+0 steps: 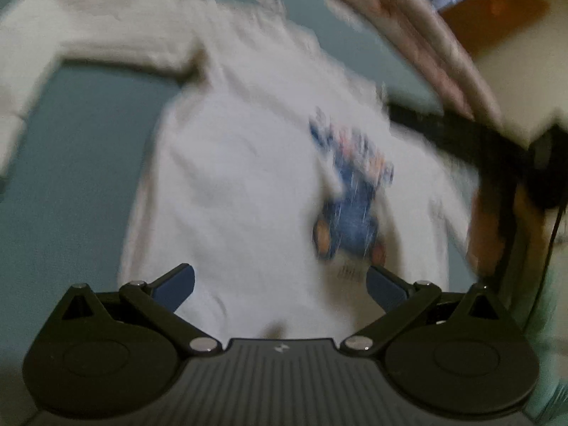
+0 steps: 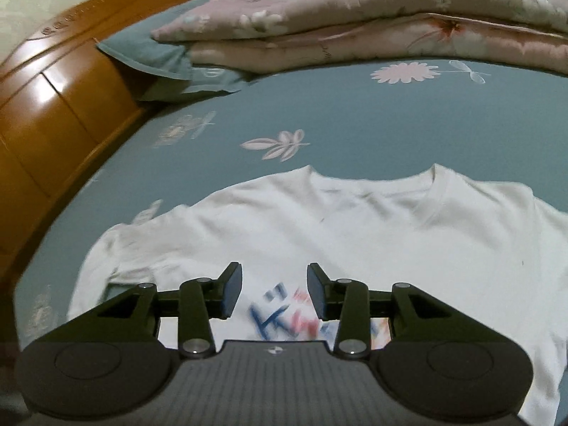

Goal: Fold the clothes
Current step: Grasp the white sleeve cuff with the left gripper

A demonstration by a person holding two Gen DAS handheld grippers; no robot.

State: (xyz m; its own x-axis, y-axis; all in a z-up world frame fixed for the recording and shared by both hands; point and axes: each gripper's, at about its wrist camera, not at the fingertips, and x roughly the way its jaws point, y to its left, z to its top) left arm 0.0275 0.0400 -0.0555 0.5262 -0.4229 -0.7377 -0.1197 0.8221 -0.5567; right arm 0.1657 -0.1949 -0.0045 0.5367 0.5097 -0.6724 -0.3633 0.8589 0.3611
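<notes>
A white long-sleeved shirt [image 1: 241,163] with a blue and orange print [image 1: 355,191] lies spread flat on a teal bedsheet [image 1: 85,163], one sleeve stretched out to the left. My left gripper [image 1: 280,285] hovers over the shirt's lower part, open wide, nothing between its fingers. The left wrist view is blurred by motion. In the right wrist view the same shirt [image 2: 355,227] shows its collar toward the far side. My right gripper [image 2: 274,293] hangs open above the blue print [image 2: 269,319], holding nothing. The other gripper [image 1: 497,149] appears dark at the right of the left view.
A folded pink floral quilt [image 2: 372,21] and a teal pillow [image 2: 159,49] lie at the far end of the bed. An orange wooden headboard [image 2: 53,99] runs along the left. Bare floral sheet [image 2: 319,120] lies between shirt and quilt.
</notes>
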